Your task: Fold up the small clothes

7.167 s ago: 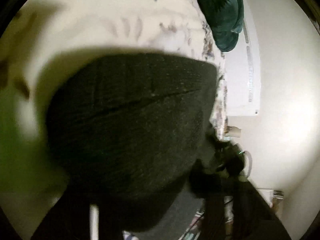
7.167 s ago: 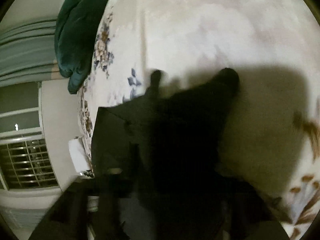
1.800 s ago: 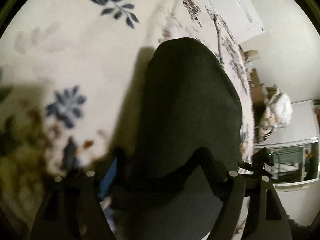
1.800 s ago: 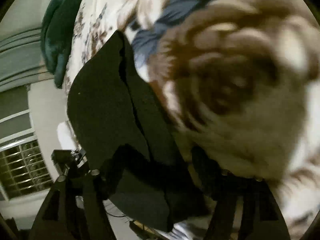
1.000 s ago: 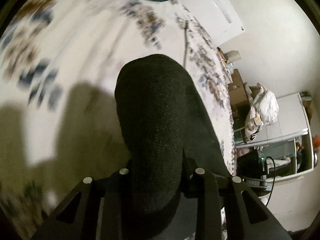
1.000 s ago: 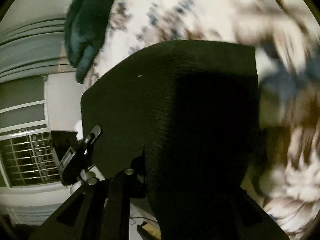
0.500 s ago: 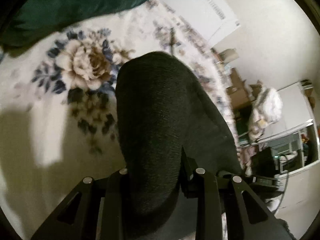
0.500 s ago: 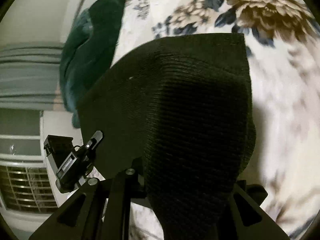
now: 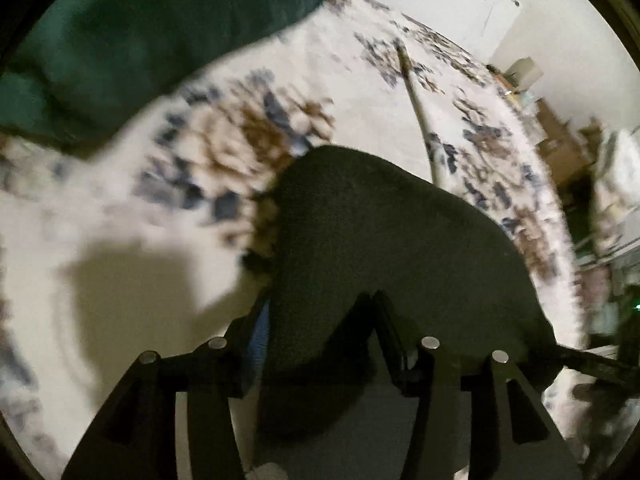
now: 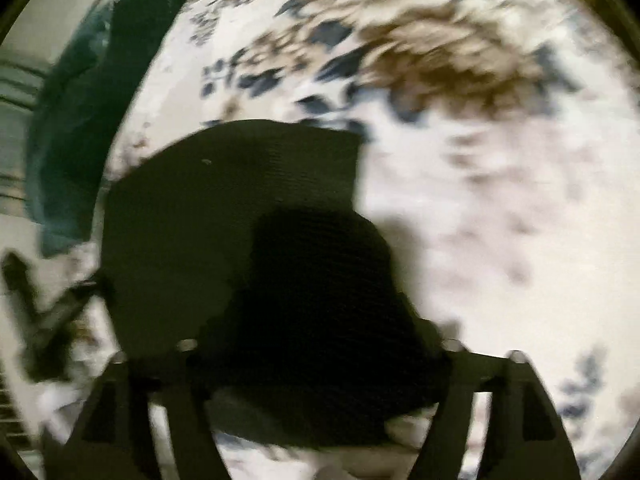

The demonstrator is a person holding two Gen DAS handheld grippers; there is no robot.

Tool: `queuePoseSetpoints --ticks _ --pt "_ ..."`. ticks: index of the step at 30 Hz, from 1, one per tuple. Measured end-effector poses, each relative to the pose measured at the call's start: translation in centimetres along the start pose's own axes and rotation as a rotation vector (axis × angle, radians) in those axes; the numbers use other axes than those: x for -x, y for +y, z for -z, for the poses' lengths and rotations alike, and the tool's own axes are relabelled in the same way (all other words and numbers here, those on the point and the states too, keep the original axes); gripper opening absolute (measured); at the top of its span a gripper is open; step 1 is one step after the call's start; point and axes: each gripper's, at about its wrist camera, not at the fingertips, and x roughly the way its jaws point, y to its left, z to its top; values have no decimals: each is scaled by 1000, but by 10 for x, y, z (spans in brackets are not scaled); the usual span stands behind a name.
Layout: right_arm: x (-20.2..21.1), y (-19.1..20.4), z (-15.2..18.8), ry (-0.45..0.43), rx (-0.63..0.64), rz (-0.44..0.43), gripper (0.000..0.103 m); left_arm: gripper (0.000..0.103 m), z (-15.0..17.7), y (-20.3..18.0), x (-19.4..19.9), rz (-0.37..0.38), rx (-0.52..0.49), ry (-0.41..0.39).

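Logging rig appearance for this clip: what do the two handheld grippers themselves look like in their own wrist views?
The left gripper and the right gripper look alike: matte black, angular linkage arms with triangular cut-outs, joined by round silver pins. The left one shows a blue strip inside its left finger. No cables, printed markings, hands or sleeves are visible; the right view is blurred.

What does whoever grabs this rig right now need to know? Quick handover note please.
Left gripper: looks open, black knit garment draped between its fingers.
Right gripper: fingers spread, same dark cloth bunched between them; grip unclear through blur.
Garment lies on the floral bedspread, green blanket beyond.
Done: appears folded once.
Left: probably release, flatten, check the fold.
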Motion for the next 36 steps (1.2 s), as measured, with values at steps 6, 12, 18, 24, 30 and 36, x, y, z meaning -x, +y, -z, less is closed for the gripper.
queuePoseSetpoints --ticks 6,12,18,24,30,36 --pt "56 21 50 -131 76 261 103 102 33 -33 56 -171 -74 -79" --pt "119 57 92 -230 112 350 103 103 50 -67 116 -211 -88 -128" --pt "222 82 139 -361 157 416 103 103 66 -96 199 -205 -111 -195" --pt "324 104 188 -455 176 419 103 103 94 -117 293 -190 -120 -248" --pt "420 125 251 -526 190 404 103 103 127 -133 382 -199 -121 -298" --pt "505 145 321 -606 210 384 103 103 158 -144 464 -186 -110 -361"
